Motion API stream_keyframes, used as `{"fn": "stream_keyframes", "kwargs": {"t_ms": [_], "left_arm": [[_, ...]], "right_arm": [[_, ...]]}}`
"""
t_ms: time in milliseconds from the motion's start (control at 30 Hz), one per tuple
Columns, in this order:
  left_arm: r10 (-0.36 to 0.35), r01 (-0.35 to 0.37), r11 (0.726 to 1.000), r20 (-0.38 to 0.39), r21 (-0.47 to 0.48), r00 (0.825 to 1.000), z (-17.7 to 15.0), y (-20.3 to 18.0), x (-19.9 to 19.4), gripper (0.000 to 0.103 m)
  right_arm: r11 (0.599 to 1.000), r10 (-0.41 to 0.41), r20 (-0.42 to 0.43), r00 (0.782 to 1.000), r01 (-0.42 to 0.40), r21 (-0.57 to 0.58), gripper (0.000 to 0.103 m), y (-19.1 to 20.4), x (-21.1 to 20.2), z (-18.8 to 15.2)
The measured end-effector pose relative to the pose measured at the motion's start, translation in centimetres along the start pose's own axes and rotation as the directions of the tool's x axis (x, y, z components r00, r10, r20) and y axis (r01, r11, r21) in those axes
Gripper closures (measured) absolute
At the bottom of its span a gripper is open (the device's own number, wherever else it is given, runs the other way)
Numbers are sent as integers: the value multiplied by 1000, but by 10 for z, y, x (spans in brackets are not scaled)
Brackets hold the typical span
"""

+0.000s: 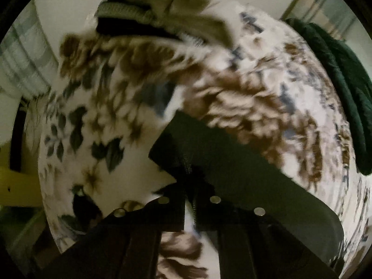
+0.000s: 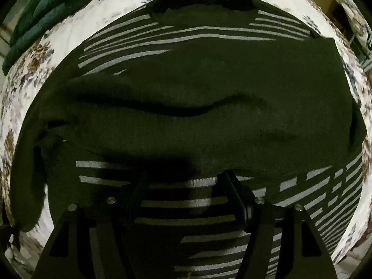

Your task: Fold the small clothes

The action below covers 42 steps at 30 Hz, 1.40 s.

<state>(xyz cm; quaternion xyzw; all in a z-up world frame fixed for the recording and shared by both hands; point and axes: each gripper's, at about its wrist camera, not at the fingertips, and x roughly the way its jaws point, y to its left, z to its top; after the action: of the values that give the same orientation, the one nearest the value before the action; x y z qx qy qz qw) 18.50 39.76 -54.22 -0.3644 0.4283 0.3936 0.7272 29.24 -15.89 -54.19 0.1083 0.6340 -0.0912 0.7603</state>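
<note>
Left gripper is pinched tight on a dark flap of cloth, its jaws nearly touching, with the floral bedsheet blurred beneath it. That blur says the camera is swinging, and a fast swing is the 1st hazard: a thin bite of knit can slide out of a narrow pinch. I judge the flap to be part of the same garment the other camera sees, though the left view alone cannot prove it.

Over on the right, the dark striped sweater lies spread on the bedsheet, a plain dark panel folded across its middle, grey stripes showing above and below. Right gripper hovers low over the near striped part with its fingers set wide apart and nothing between them.

2nd hazard: with only 1 side held, pulling the flap across may drag the whole sweater along the sheet and skew the fold. A long soft ridge already runs through the middle panel; folding over it would trap a crease. 3rd: a green quilted cover and a pile of other clothes sit near the working patch, and a wide sweep could snag them.
</note>
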Motion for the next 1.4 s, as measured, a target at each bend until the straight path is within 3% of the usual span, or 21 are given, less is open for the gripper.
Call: {"fn": "stream_keyframes", "kwargs": {"t_ms": [200, 333, 467, 633, 800, 933, 1000, 1133, 1233, 1300, 1333, 1367, 1400], "left_arm": [[-63, 36, 981, 136, 191, 989, -8, -53, -62, 100], [-137, 60, 935, 199, 348, 970, -30, -114, -97, 100], [-232, 135, 872, 154, 470, 960, -77, -176, -121, 100], [-349, 226, 736, 73, 638, 934, -172, -258, -162, 100], [-440, 337, 554, -77, 761, 895, -293, -335, -205, 100], [-467, 410, 411, -198, 814, 862, -383, -378, -235, 100], [-469, 425, 355, -235, 833, 851, -420, -392, -246, 100], [-442, 442, 279, -294, 853, 847, -468, -404, -256, 95], [-462, 423, 260, -273, 868, 844, -471, -395, -261, 94], [-468, 386, 269, -231, 882, 853, -459, -384, -257, 80], [-465, 370, 278, -213, 887, 859, -456, -379, -253, 56], [-449, 342, 301, -184, 890, 874, -446, -371, -247, 22], [-420, 305, 338, -148, 890, 895, -433, -363, -238, 10]], "right_arm": [[995, 51, 11, 999, -52, 84, 35, -39, -18, 1], [986, 80, 35, 996, -85, 142, 35, -82, -34, 5], [974, 101, 63, 993, -111, 195, 35, -136, -47, 10], [961, 110, 100, 989, -132, 245, 35, -191, -63, 17], [939, 100, 105, 989, -129, 320, 35, -250, -68, 21], [924, 81, 90, 993, -108, 366, 35, -312, -75, 11], [921, 73, 80, 994, -98, 376, 35, -320, -70, 8], [922, 64, 50, 997, -78, 380, 35, -354, -69, -1], [921, 95, 35, 995, -101, 377, 34, -373, -70, -5], [917, 135, 31, 990, -137, 374, 34, -373, -71, 0], [914, 159, 32, 987, -160, 373, 34, -373, -73, 2], [909, 193, 35, 980, -193, 369, 33, -370, -75, 5], [907, 218, 36, 975, -216, 362, 33, -363, -77, 9]]}}
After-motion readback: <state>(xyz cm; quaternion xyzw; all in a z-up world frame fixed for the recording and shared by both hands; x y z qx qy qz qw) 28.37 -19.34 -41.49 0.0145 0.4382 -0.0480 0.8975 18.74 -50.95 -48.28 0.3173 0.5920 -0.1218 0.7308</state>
